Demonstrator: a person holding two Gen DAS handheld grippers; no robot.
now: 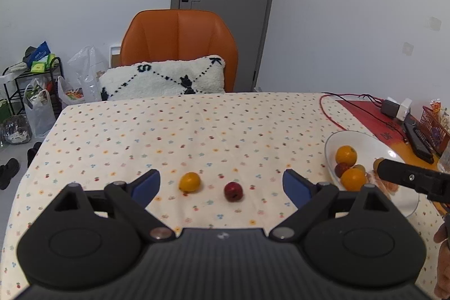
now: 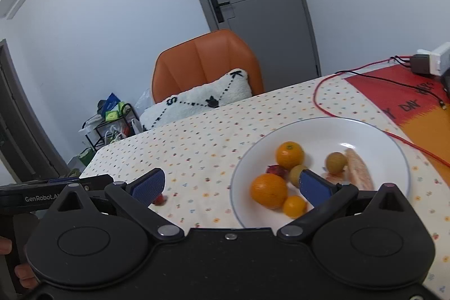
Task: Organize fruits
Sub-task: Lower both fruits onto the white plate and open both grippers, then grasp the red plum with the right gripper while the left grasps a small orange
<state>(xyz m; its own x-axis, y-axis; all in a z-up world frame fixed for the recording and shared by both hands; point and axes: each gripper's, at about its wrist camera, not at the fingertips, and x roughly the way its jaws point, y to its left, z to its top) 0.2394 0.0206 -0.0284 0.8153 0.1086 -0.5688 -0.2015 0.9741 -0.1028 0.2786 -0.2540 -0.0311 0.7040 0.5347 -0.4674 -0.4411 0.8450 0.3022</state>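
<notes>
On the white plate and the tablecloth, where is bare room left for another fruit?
White plate: far half bare, behind the oranges; near side crowded. Tablecloth: open from the chair edge down to the yellow fruit and red fruit.

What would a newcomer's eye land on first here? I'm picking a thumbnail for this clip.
Probably the white plate at the right of the table, holding oranges, small green-yellow fruits and a red one. Next, the two loose fruits on the dotted tablecloth, a yellow-orange fruit beside a red fruit. Behind the table, the orange chair with its white cushion stands out.
</notes>
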